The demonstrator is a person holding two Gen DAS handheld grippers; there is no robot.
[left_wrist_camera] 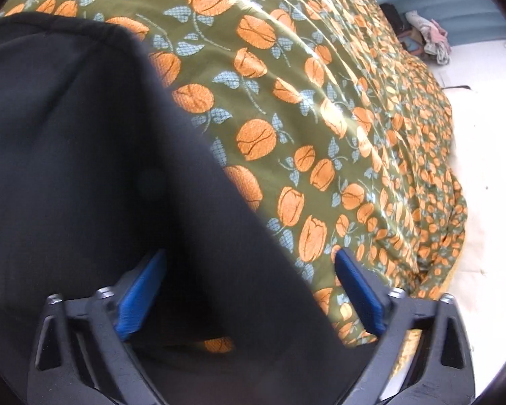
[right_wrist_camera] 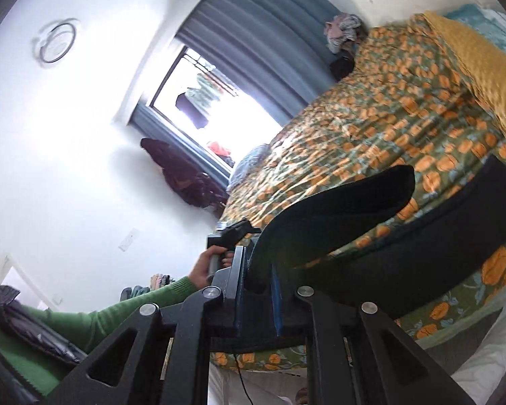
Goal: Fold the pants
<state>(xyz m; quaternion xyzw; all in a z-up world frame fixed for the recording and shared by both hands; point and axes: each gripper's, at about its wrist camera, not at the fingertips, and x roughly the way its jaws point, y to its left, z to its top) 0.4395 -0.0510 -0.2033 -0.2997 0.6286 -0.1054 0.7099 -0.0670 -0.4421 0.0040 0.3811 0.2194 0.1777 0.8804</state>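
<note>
The black pants (left_wrist_camera: pixel 84 155) lie on the bed, on top of a green bedspread (left_wrist_camera: pixel 286 101) covered with orange flowers. From the left wrist view, the left gripper (left_wrist_camera: pixel 249 290) has its two blue pads (left_wrist_camera: pixel 141 297) spread wide apart, and the dark cloth runs down between them, but the pads do not squeeze it. From the right wrist view, the right gripper (right_wrist_camera: pixel 258 290) has its blue pads close together, pinching an edge of the pants (right_wrist_camera: pixel 354 229), and the cloth lifts up from there in a curved flap above the bedspread (right_wrist_camera: pixel 404 101). A hand (right_wrist_camera: pixel 202 270) in a green sleeve (right_wrist_camera: pixel 118 314) holds a handle just beside that flap (the picture is blurry there). Behind the bed are a bright window (right_wrist_camera: pixel 219 108), a blue curtain (right_wrist_camera: pixel 253 23), and a small heap of clothes (right_wrist_camera: pixel 342 30) at the far end.
</note>
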